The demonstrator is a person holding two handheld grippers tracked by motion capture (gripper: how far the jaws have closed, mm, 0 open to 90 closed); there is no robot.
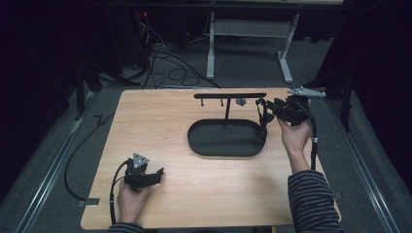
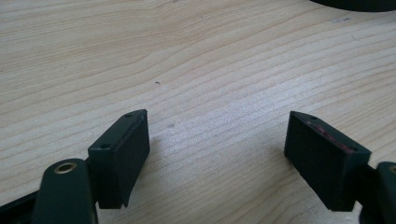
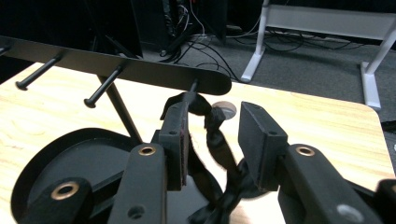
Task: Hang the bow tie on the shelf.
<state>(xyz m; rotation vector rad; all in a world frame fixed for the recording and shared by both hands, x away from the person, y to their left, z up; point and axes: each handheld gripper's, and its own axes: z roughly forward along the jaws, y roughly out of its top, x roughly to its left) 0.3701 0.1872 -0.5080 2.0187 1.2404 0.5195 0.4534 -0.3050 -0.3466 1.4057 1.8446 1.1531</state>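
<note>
Right gripper point(image 3: 212, 140): jaws parted, pads not pressing. A black fabric strap point(image 3: 219, 154) hangs between them, looped over the rightmost peg point(image 3: 193, 86) of the stand's crossbar. Its upper loop lies against the inner face of the left-hand jaw as the right gripper view shows it; whether that jaw actually touches it cannot be told. The other jaw stands clear of the strap. In the high view this gripper point(image 1: 266, 108) sits at the crossbar's right end, held by the person's right hand point(image 1: 295, 133).

Black metal hanging stand: flat crossbar point(image 3: 140, 70) just beyond the jaw tips, carrying short round-headed pegs, on a thin upright post point(image 3: 122, 112).

Black oval tray base point(image 1: 226, 138): below and beside the right jaws, bearing the post.

Small round grey-white disc point(image 3: 226, 108): on the tabletop just past the jaw tips, behind the strap.

Left gripper point(image 2: 217, 154): jaws wide apart, released, with bare wood between them. In the high view it point(image 1: 154, 175) rests low at the near left, well apart from the tray.

Light wooden tabletop point(image 1: 160, 116): under everything listed.
</note>
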